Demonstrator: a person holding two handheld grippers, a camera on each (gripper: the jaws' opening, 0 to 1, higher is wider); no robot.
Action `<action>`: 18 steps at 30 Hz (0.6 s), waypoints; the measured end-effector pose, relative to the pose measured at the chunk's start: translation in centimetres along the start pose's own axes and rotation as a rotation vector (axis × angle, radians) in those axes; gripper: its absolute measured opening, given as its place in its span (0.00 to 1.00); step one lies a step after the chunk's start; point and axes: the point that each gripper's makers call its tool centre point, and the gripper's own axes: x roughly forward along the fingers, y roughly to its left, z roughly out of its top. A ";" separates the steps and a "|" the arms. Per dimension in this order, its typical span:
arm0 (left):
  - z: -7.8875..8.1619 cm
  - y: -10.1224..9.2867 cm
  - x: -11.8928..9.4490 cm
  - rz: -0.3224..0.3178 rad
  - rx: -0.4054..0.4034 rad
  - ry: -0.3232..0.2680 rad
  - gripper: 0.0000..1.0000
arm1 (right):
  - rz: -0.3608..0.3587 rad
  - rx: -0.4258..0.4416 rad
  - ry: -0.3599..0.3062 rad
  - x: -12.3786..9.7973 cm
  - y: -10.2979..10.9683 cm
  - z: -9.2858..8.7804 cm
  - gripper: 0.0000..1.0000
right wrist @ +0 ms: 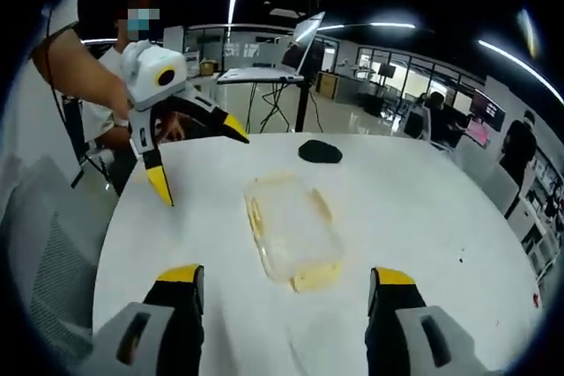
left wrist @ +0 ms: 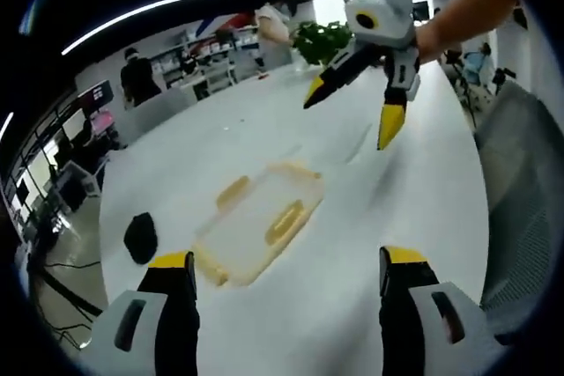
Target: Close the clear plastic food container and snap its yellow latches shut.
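A clear plastic container [left wrist: 260, 222] with yellow latches lies flat on the white table [left wrist: 414, 182], its lid resting on top. My left gripper [left wrist: 286, 261] is open just short of its near end, nothing between the jaws. My right gripper [left wrist: 351, 119] hangs open above the table beyond the container, held by a person's hand. In the right gripper view the container [right wrist: 291, 231] lies just ahead of my open right gripper [right wrist: 284, 276]. The left gripper [right wrist: 201, 166] hovers open at the far left of the table [right wrist: 423, 209].
A small black object [left wrist: 139, 237] [right wrist: 319, 151] sits on the table beside the container. A green plant [left wrist: 322, 40] stands at one end. A grey mesh chair [left wrist: 520, 182] [right wrist: 44, 244] is at the table's edge. A stand with a laptop [right wrist: 264, 72] rises behind.
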 end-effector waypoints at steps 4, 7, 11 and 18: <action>-0.4 0.9 0.2 -0.004 0.012 0.012 0.82 | 0.010 -0.013 0.013 0.6 -0.4 -0.1 0.76; -0.6 1.2 0.4 -0.009 0.023 0.018 0.81 | 0.019 -0.048 0.035 0.9 -0.5 -0.4 0.76; -0.9 1.5 0.6 -0.025 0.052 0.032 0.81 | 0.025 -0.048 0.042 1.3 -0.8 -0.5 0.76; -1.7 2.1 0.9 -0.072 0.116 0.069 0.80 | 0.040 -0.055 0.053 2.1 -1.1 -0.4 0.76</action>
